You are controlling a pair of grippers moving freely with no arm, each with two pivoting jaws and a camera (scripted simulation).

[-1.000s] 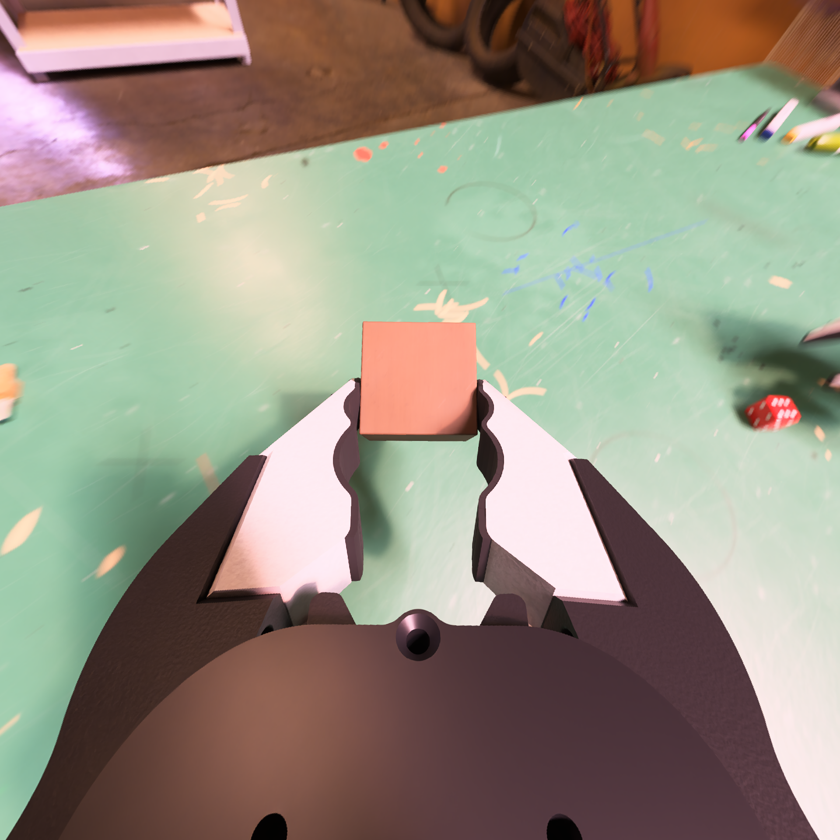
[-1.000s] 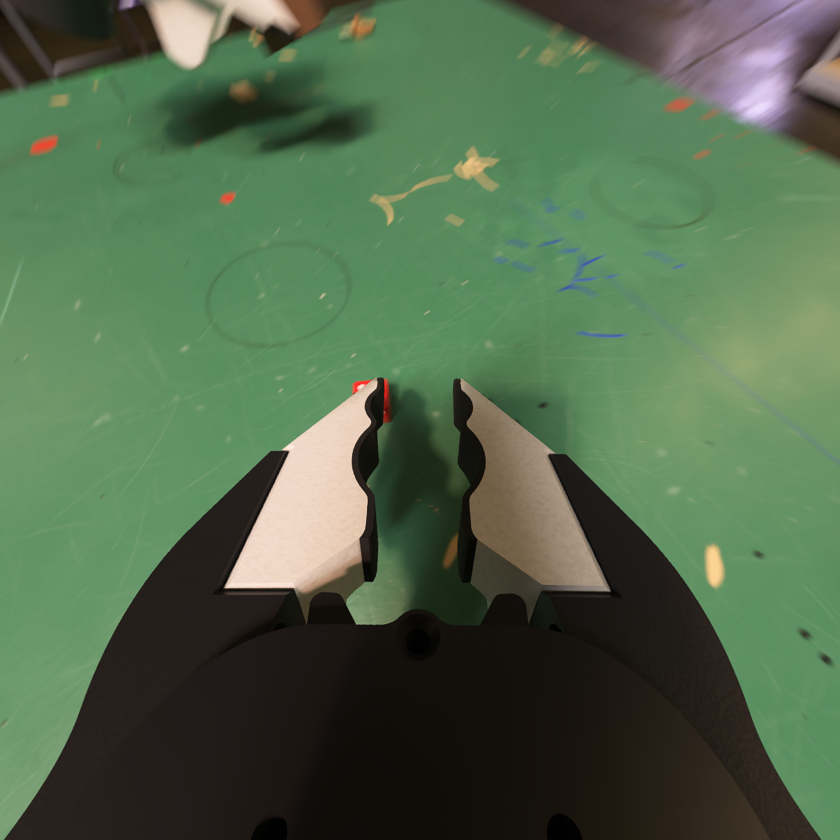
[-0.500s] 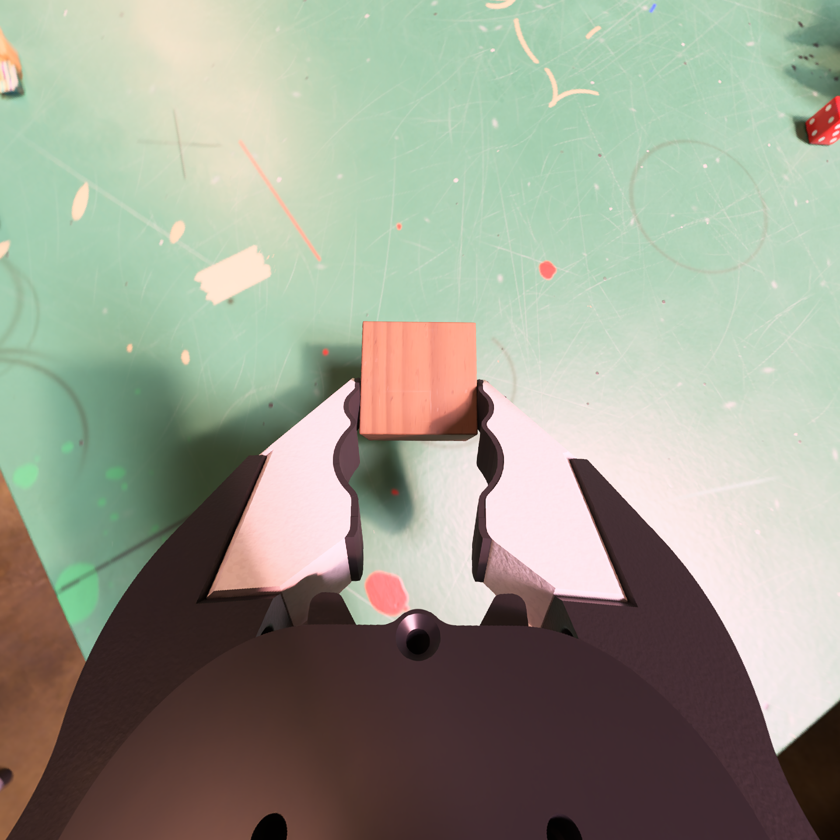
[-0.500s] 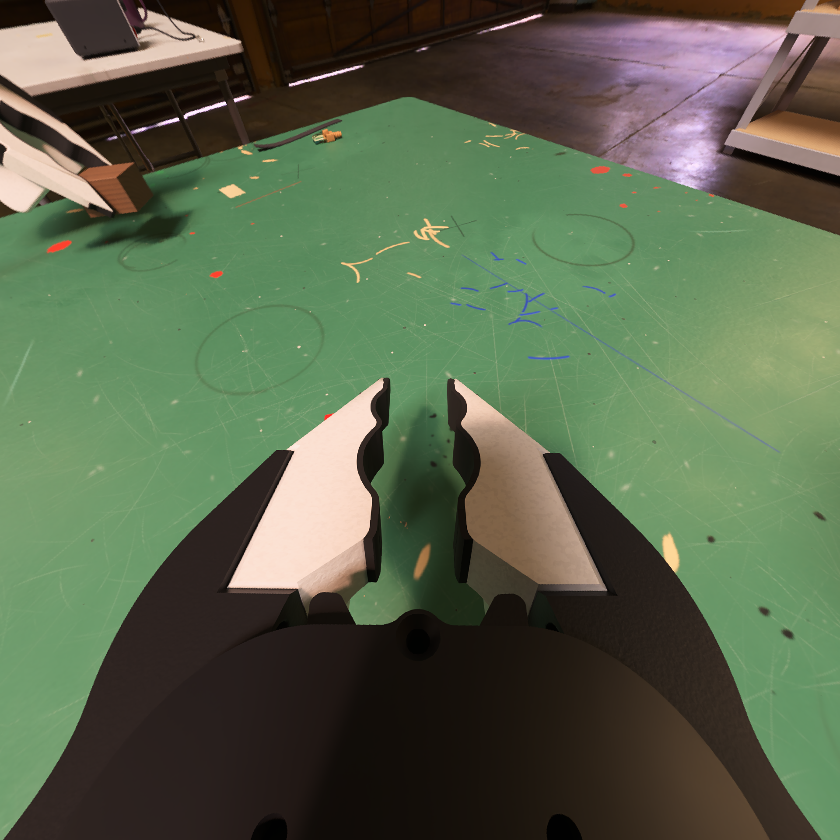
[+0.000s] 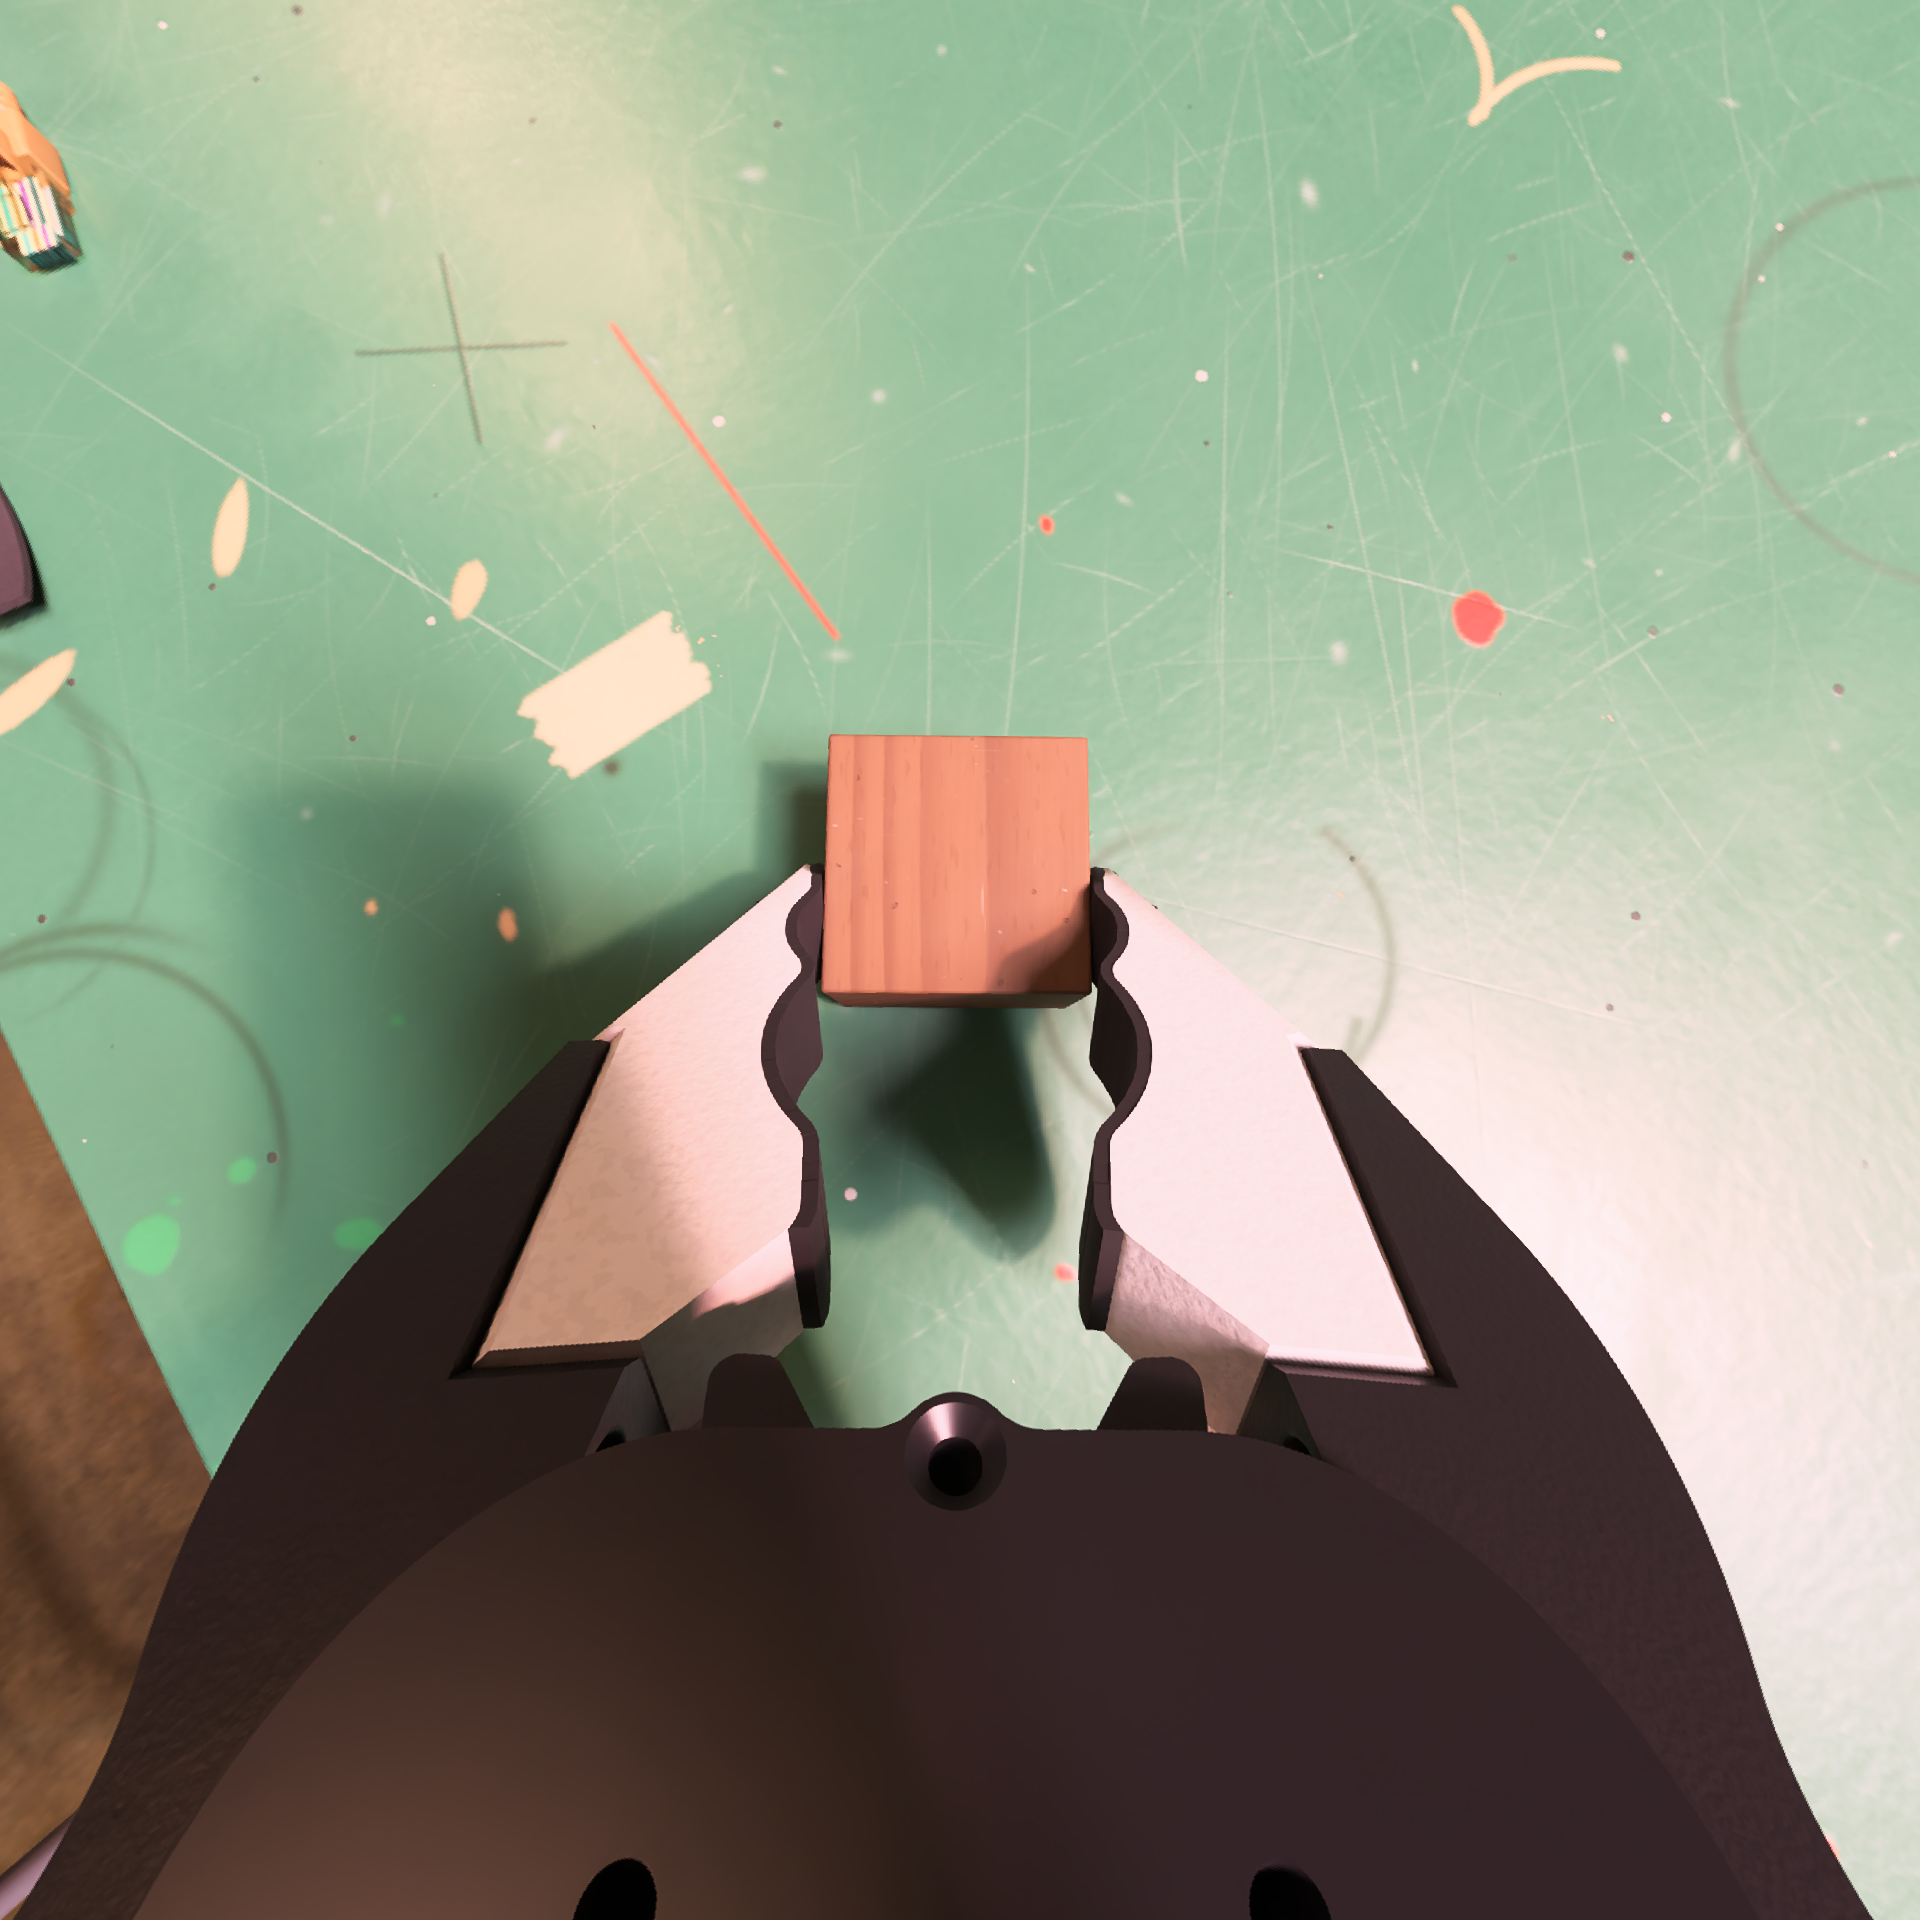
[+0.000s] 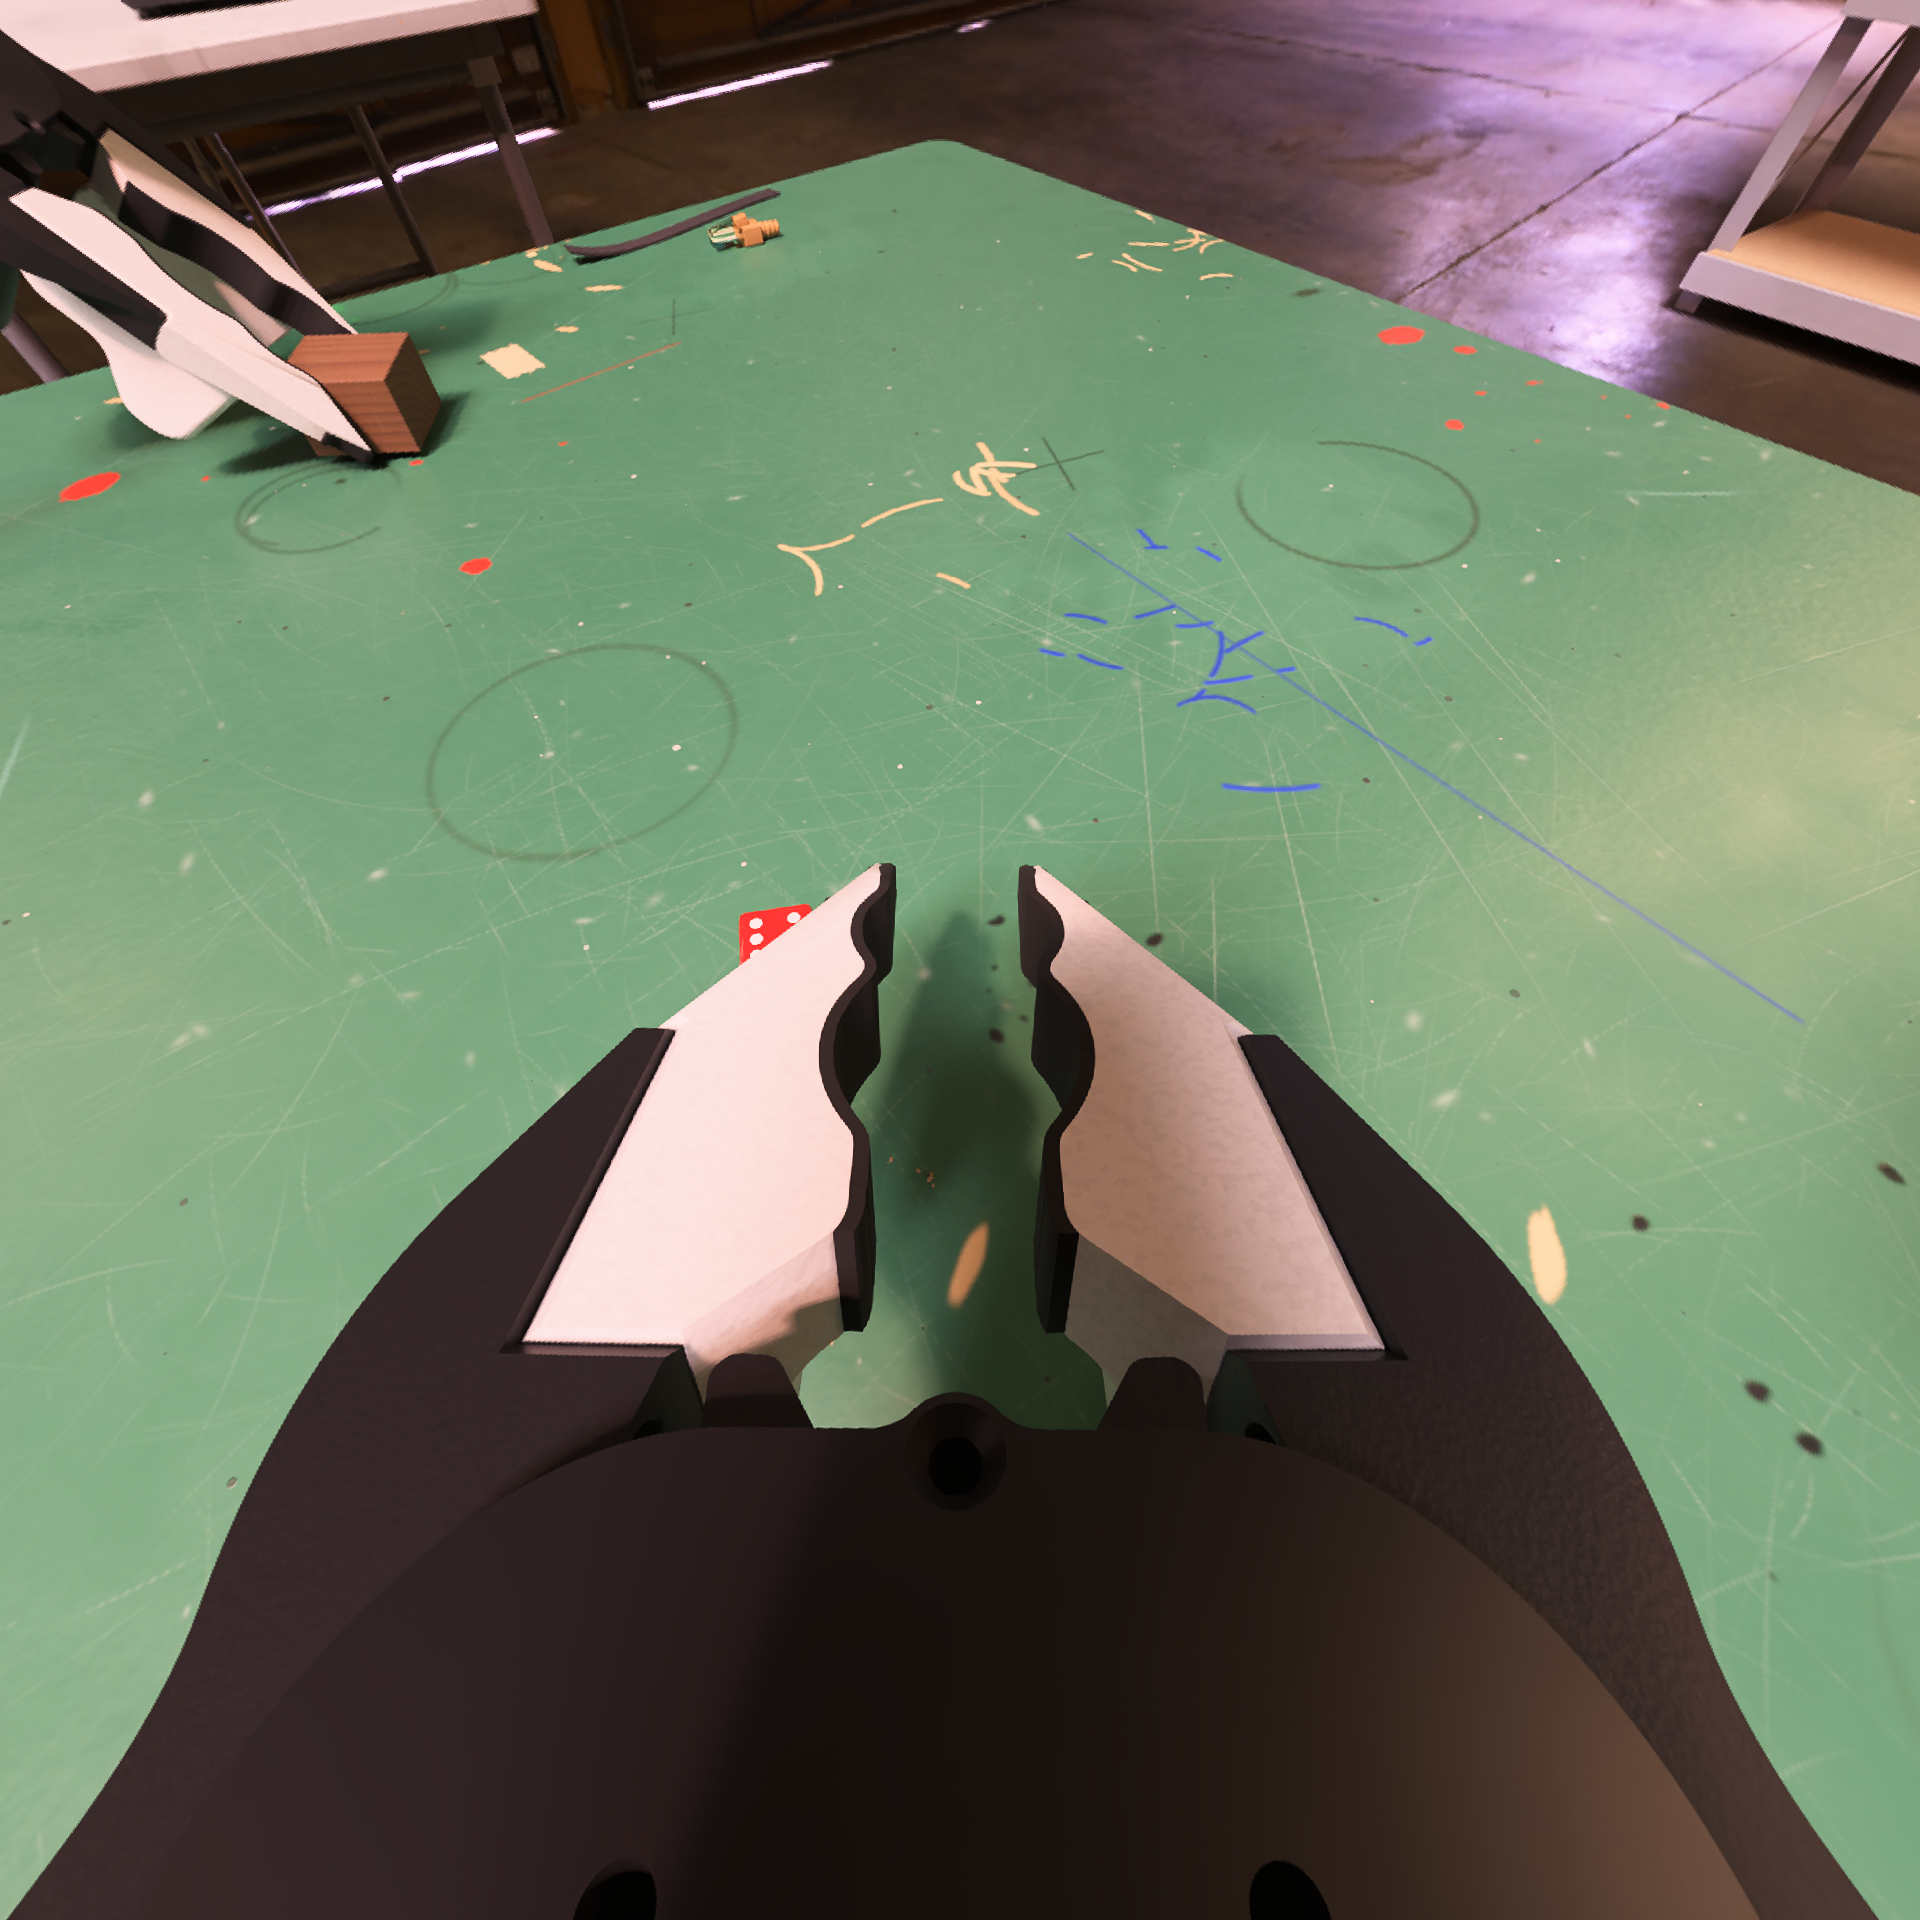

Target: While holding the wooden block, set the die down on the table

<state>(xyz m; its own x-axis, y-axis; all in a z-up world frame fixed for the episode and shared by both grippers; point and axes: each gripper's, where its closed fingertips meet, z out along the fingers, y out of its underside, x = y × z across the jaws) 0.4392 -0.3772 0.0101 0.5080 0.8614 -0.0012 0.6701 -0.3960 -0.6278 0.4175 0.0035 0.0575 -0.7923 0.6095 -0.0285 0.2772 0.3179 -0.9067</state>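
Scuffed green desk (image 6: 1351, 935) fills both views, marked with pencil circles, blue strokes and red paint spots, with a dark workshop floor beyond its far edge. At the 10 o'clock corner of the right wrist view, the left tool (image 6: 364, 436) is clamped on the wooden block (image 6: 379, 390), which is held very low over the desk; whether it touches cannot be told. The left wrist view confirms the grip: both fingers press the block's (image 5: 956, 868) side faces near its rear half, with the block protruding past the tips. The right tool (image 6: 956, 894) has its jaws apart with nothing between them. The red die (image 6: 769, 928) lies on the desk just beside the outer face of the right tool's 9 o'clock finger, partly hidden by it. Judged from this, the die is already set down and released. To finish well, withdraw the right tool straight back and upward, without any sideways sweep toward 9 o'clock, so the finger does not nudge the die. Keep the left tool's clamping force constant and its pose level; the block must not slip while the right tool clears.
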